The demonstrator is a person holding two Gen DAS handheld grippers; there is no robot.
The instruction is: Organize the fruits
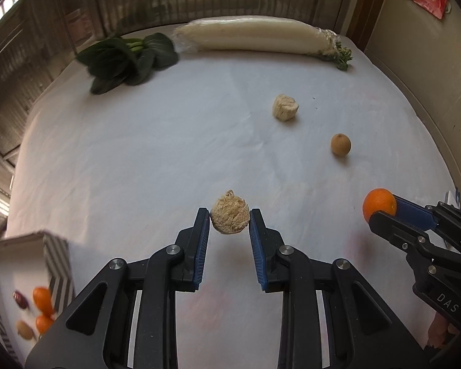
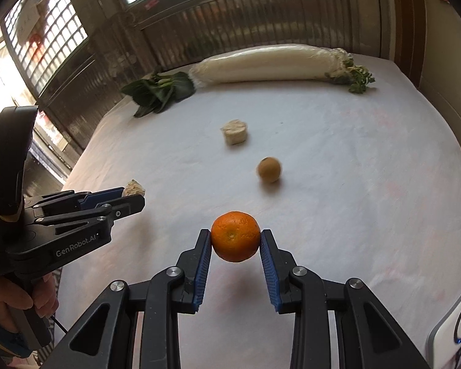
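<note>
My left gripper [image 1: 230, 219] is shut on a rough beige chunk [image 1: 230, 216] and holds it above the white cloth; it also shows in the right wrist view [image 2: 129, 195]. My right gripper [image 2: 236, 241] is shut on an orange mandarin [image 2: 235, 236], lifted off the cloth; it shows at the right of the left wrist view [image 1: 384, 207]. A small brown round fruit [image 1: 340, 144] [image 2: 269, 169] and a second beige chunk [image 1: 285, 107] [image 2: 235, 131] lie on the cloth beyond the grippers.
A striped box [image 1: 57, 264] at the lower left holds mandarins [image 1: 42, 299], a dark red fruit and a tan one. A long wrapped white radish [image 1: 255, 34] [image 2: 267, 67] and leafy greens [image 1: 126, 58] [image 2: 158, 92] lie at the table's far edge. A white device [image 2: 458, 329] sits lower right.
</note>
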